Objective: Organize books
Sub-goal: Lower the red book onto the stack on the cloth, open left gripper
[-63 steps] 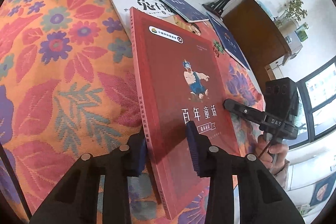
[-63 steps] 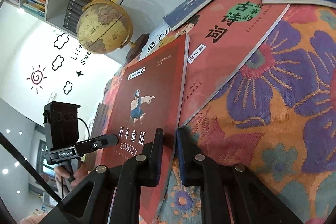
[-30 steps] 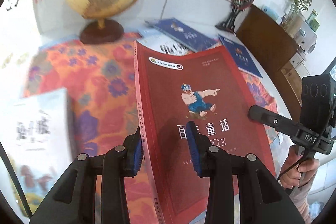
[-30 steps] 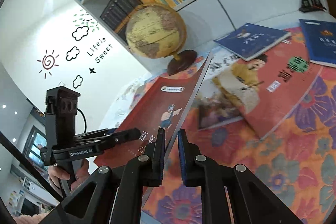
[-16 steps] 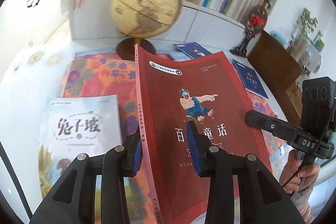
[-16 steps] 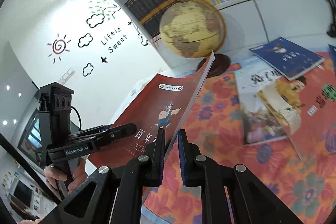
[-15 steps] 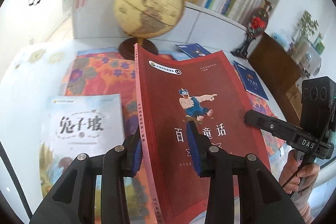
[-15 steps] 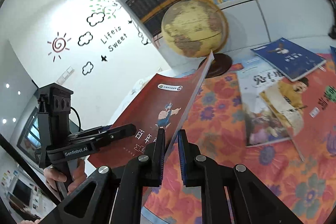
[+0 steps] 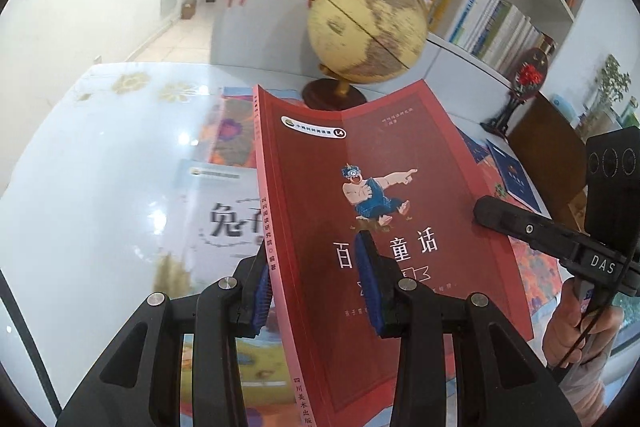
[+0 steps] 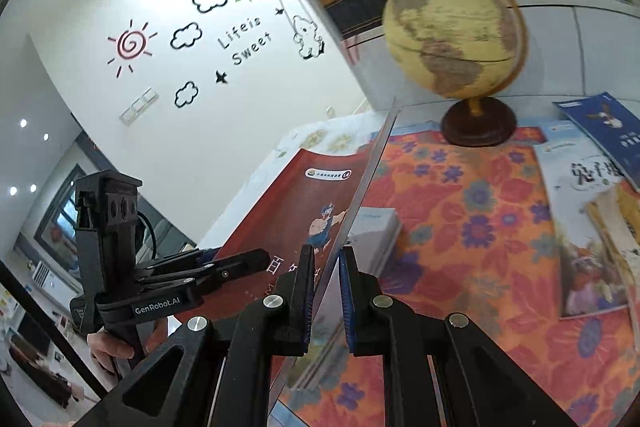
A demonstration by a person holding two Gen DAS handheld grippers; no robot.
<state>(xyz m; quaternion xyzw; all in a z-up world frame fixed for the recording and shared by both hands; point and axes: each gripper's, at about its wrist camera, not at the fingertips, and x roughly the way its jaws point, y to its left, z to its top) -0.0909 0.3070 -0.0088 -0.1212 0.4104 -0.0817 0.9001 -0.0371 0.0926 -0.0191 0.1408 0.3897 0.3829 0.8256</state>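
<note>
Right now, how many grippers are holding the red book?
2. The left gripper clamps the red book near its spine; the right gripper pinches the opposite, open page edge. No other gripper is in view.

I'm in a reading room or study corner, by the look of it: bookshelves [image 9: 504, 15] packed with spines rise behind a globe [image 9: 366, 23] on the tabletop [image 9: 80, 163], a flowered cloth [image 10: 472, 227] spreads under scattered books, and playful wall stickers [image 10: 240, 39] ("Life is Sweet", clouds, a sun) brighten the white wall.
</note>
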